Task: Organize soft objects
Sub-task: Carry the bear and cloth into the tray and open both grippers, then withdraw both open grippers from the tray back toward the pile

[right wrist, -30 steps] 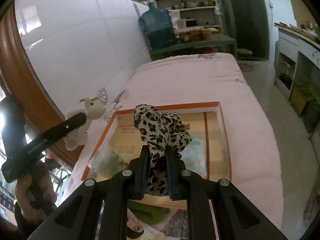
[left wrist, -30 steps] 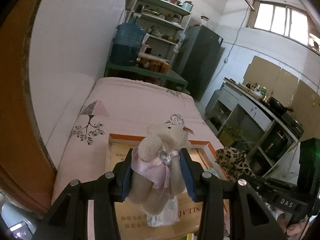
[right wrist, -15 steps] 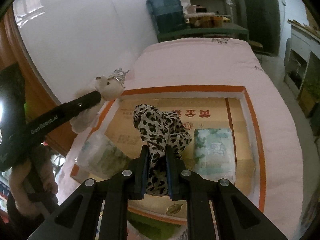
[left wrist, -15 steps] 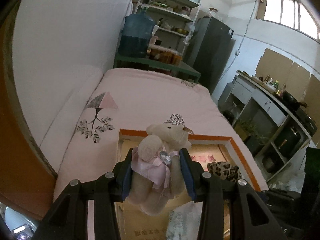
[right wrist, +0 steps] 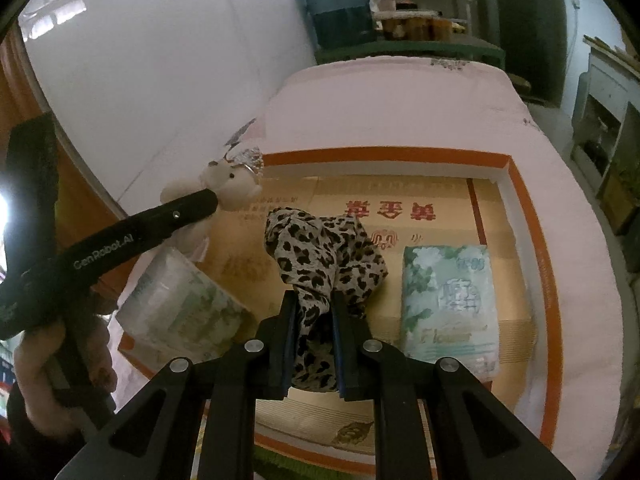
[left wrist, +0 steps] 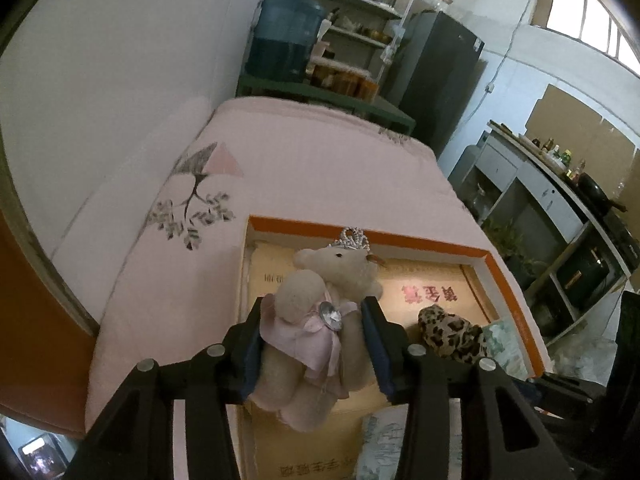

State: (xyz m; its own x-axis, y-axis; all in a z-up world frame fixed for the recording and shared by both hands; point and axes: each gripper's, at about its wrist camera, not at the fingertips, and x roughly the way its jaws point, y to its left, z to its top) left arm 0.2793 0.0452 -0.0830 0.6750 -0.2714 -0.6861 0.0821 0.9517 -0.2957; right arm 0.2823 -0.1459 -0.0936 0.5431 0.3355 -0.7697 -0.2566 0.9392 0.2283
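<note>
My left gripper is shut on a cream teddy bear with a pink dress and a silver crown, held above the left part of an open orange-rimmed cardboard box. The bear also shows in the right wrist view. My right gripper is shut on a leopard-print cloth, held over the middle of the box. The cloth also shows in the left wrist view.
The box lies on a pink bed along a white wall. A green tissue pack lies in the box at the right; another pack leans at its left edge. Shelves and a blue water jug stand beyond the bed.
Both grippers have moved forward over the box with their loads. The bear is now above the box's left part, and the leopard cloth is farther in over the box floor.
</note>
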